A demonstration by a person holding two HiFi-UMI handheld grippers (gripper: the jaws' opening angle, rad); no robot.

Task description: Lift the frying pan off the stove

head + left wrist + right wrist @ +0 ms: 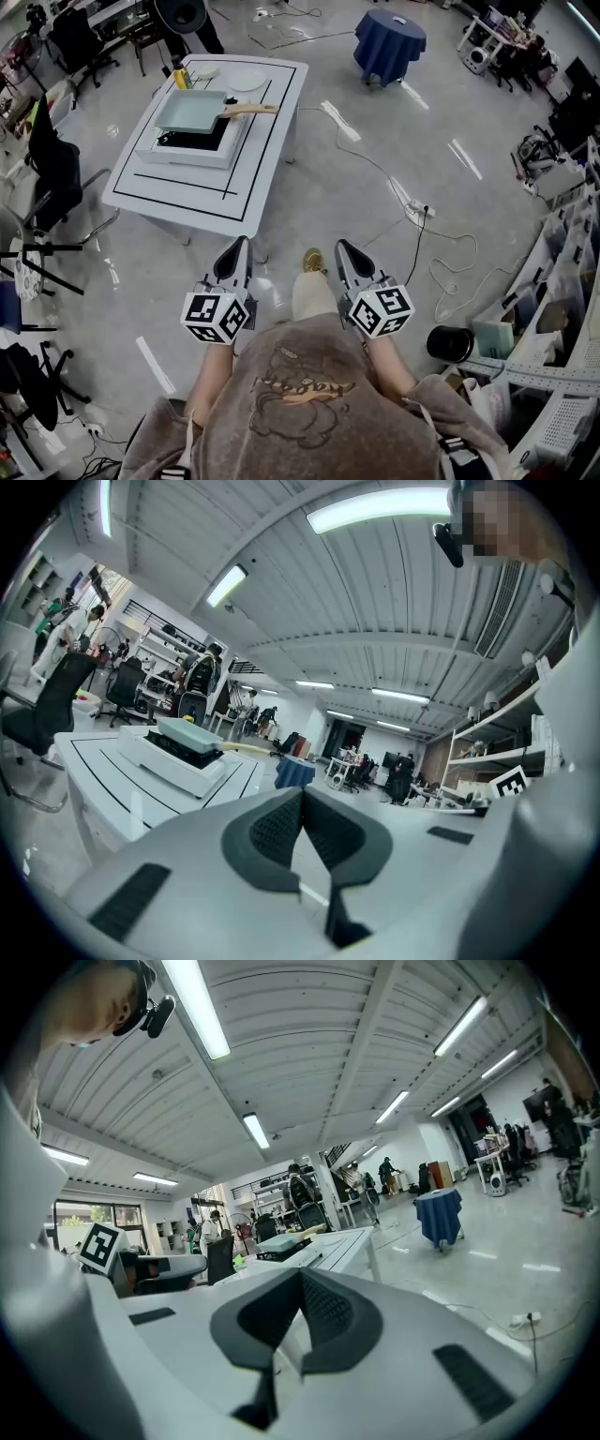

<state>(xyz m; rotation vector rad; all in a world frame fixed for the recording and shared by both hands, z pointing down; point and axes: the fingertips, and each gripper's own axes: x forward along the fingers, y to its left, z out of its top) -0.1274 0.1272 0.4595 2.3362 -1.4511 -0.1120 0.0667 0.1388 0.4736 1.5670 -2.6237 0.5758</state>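
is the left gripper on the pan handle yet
No, the left gripper is shut on nothing and hangs short of the table, while the frying pan sits on the stove.

No legible text — sweatshirt print (pixel 302 386) unreadable, cube markers (pixel 216 317) mere patterns

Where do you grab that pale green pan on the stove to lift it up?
Probably by the wooden handle. It sticks out level from the frying pan, past the stove, toward the right of the head view, with free space around it. Come from that side, jaws closing across the handle's sides.
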